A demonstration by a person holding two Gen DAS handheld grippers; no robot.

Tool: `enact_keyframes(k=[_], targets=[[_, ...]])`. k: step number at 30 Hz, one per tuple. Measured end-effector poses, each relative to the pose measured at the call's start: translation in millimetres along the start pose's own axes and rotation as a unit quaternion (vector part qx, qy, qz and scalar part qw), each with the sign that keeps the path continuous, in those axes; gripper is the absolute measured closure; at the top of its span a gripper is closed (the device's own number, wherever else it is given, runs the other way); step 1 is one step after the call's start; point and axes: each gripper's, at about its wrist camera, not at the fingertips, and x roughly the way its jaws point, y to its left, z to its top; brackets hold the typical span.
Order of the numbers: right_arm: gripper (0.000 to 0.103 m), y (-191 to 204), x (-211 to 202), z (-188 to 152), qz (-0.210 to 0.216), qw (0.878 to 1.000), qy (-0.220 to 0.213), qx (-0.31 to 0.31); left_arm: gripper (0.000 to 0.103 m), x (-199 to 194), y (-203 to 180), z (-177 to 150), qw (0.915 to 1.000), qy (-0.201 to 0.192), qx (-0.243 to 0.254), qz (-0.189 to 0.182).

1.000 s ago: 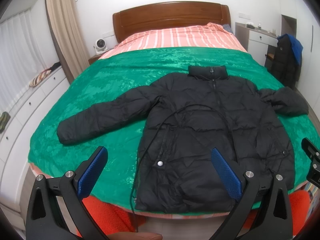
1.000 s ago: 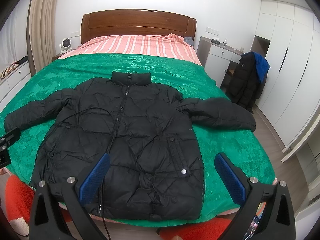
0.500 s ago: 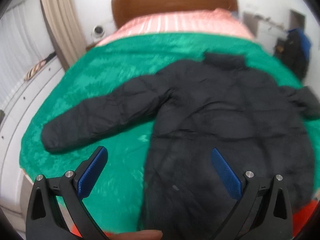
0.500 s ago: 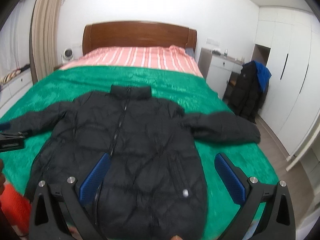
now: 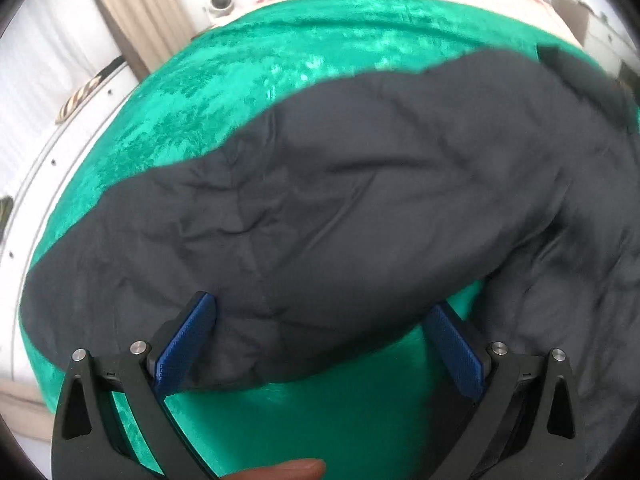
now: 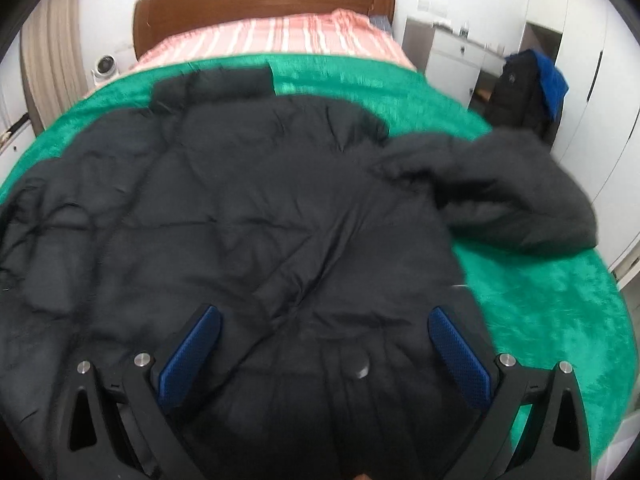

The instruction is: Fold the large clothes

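Jacket spread flat, sleeves first

Jacket [image 6: 256, 216], black and puffy, lies front-up and spread across the green blanket [image 6: 552, 304] on the bed, collar toward the headboard [image 6: 264, 4]. We judge the folding has not begun: both sleeves are out to the sides and no part is doubled over. Our left tool [image 5: 320, 344] hangs low over the left sleeve [image 5: 304, 220], blue pads wide apart, one pad touching or just above the cloth near the sleeve's lower edge; nothing is gripped. Our right tool [image 6: 324, 356] sits over the lower front of the jacket, pads equally spread and empty, a snap button [image 6: 362, 372] between them.

Next, we think, each tool must pinch a sleeve and carry it across the chest. The padding is thick and slippery, so a deep bite on the cloth is called for. The right sleeve [image 6: 516, 196] is bunched and partly lifted, which may need smoothing.

Around us: striped bedding [image 6: 280, 36] beyond the blanket, a curtain [image 5: 132, 4], a small fan [image 6: 105, 65], white wardrobes [image 6: 580, 40], and a dark coat on a chair [image 6: 524, 92]. Nothing lies on the jacket to block us.
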Motion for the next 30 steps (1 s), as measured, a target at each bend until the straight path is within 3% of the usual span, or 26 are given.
enact_keyframes(k=[3, 6, 8, 11, 30], targets=[[0.0, 4.2, 5.6, -7.3, -0.018, 1.0, -0.013, -0.007, 0.0, 1.5, 4.5, -21.2, 0.9987, -0.049, 0.008, -0.011], [0.0, 10.5, 3.6, -9.7, -0.04, 0.999, -0.021, -0.02, 0.0, -2.8, 9.1, -29.3, 0.9991, -0.041, 0.01, -0.012], [0.0, 8.6, 5.4, -10.1, -0.034, 0.999, -0.021, -0.015, 0.0, -5.7, 12.5, -33.9, 0.9992, -0.04, -0.003, -0.006], [0.0, 4.4, 7.5, -9.3, -0.02, 1.0, -0.017, -0.006, 0.0, -3.9, 15.8, -48.6, 0.9958, -0.088, -0.023, -0.006], [0.0, 5.2, 4.6, -10.5, -0.023, 1.0, -0.016, -0.008, 0.0, -3.4, 17.2, -49.6, 0.9956, -0.089, -0.027, -0.012]])
